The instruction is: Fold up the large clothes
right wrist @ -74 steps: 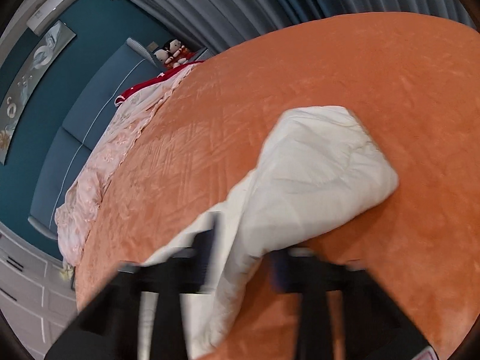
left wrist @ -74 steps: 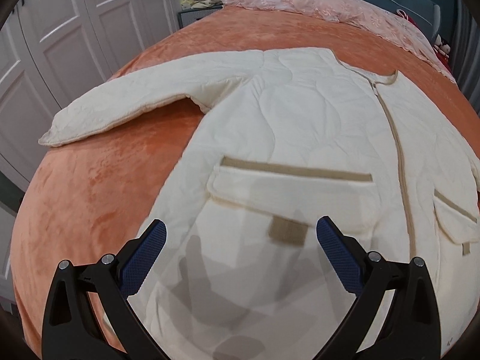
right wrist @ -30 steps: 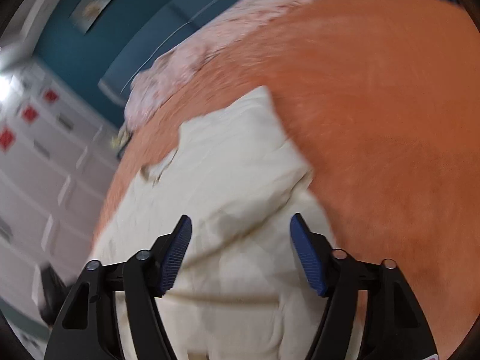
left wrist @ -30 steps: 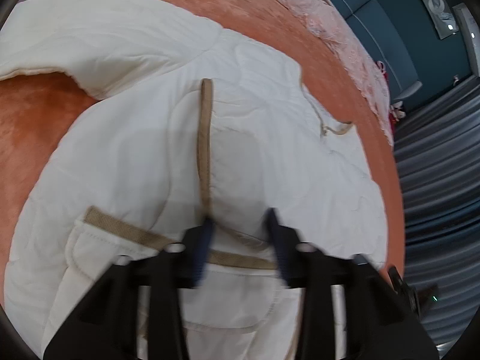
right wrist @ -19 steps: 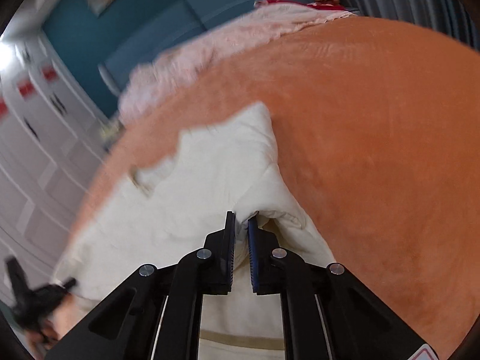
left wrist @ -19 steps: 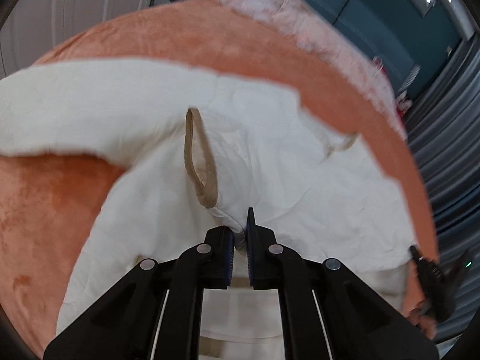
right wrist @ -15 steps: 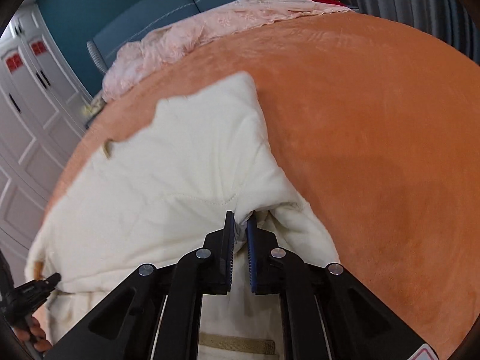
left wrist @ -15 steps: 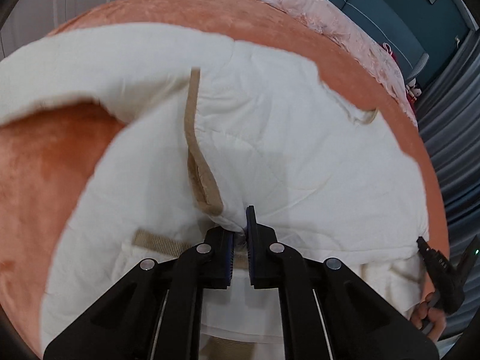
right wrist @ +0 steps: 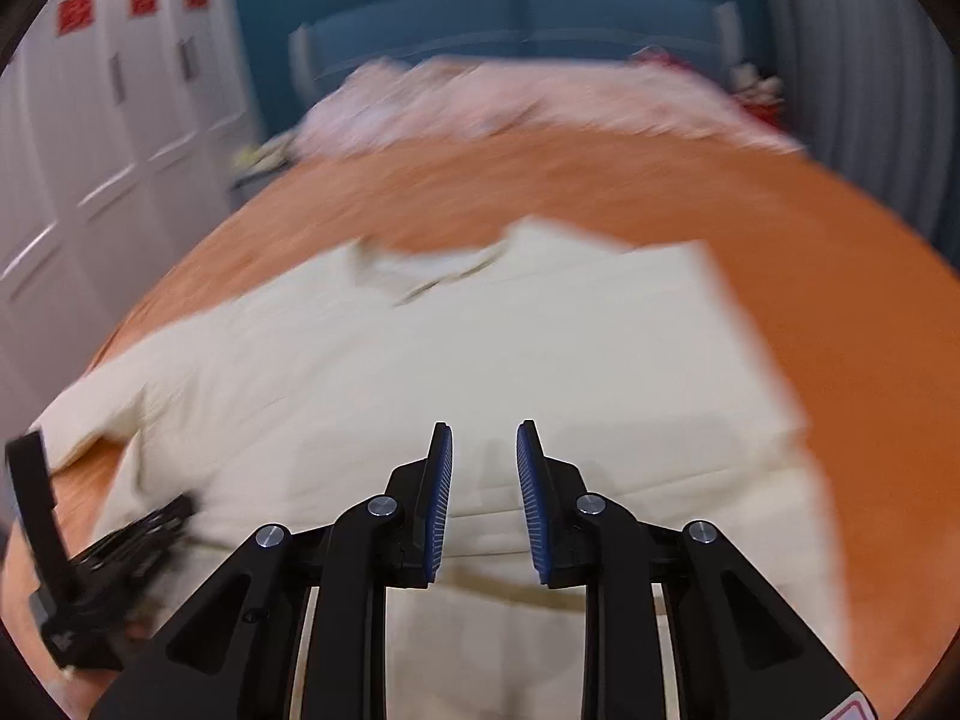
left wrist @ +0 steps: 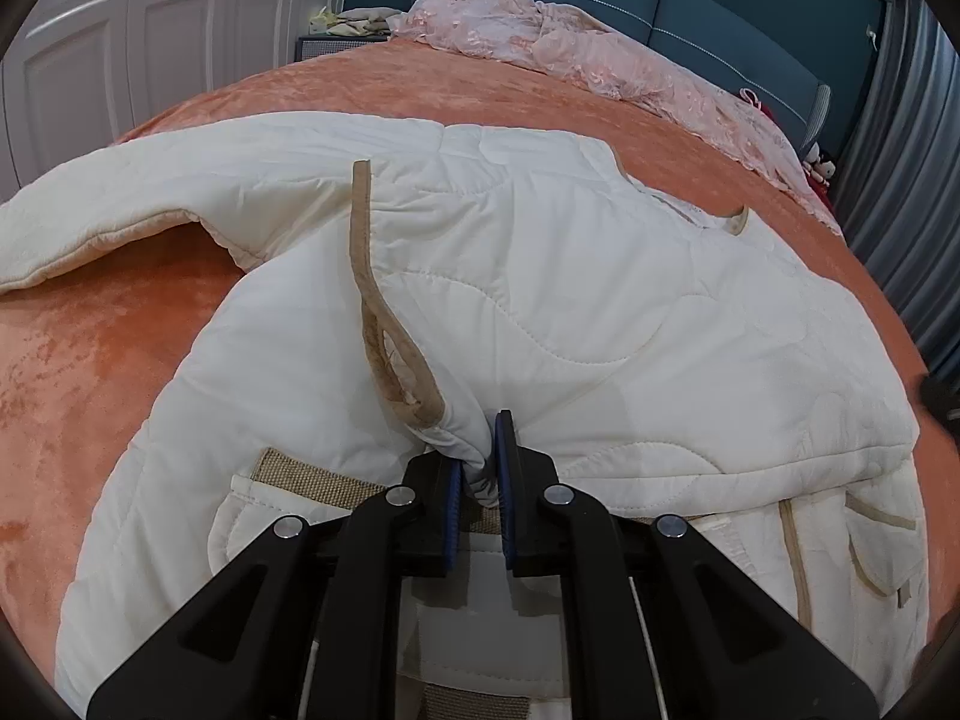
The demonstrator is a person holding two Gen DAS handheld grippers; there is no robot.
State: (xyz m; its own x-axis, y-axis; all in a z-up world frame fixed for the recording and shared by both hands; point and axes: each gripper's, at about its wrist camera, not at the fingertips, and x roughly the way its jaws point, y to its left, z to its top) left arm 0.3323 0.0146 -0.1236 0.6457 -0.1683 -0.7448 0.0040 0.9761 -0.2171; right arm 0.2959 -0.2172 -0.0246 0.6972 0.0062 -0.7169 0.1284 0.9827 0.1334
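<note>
Jacket (left wrist: 600, 300): cream, quilted, tan-trimmed, lying on the bed (left wrist: 120, 348), which carries an orange plush cover. One sleeve (left wrist: 150, 192) extends ahead and to the left of the left gripper's (left wrist: 478, 474) fingers (left wrist: 507, 480); the other side of the garment is folded inward over the front, so a doubled layer lies straight ahead of those fingers. Left gripper: fingers nearly closed, pinching a bunched tip of cream fabric between the blue pads; a tan cuff band (left wrist: 384, 312) curls upward from just left of the fingertips and runs away from them. A tan-edged pocket (left wrist: 300, 480) sits just left of and below the fingers; a second pocket (left wrist: 882, 546) lies well to their right. The tan collar edge (left wrist: 735, 222) is far ahead and right of the fingers. Right gripper (right wrist: 483, 480): fingers parted by a narrow gap, nothing between the blue pads, hovering over the folded jacket (right wrist: 480, 348), whose squared folded edge lies ahead and to the right; this view is motion-blurred. The left gripper (right wrist: 90, 570) appears low and far left of the right fingers, blurred. Pink bedding (left wrist: 600, 60): heaped along the far end of the bed, well beyond both sets of fingers, before a blue headboard (left wrist: 720, 6). White wardrobe doors (left wrist: 150, 30): far left. Grey curtain (left wrist: 912, 180): far right.
</note>
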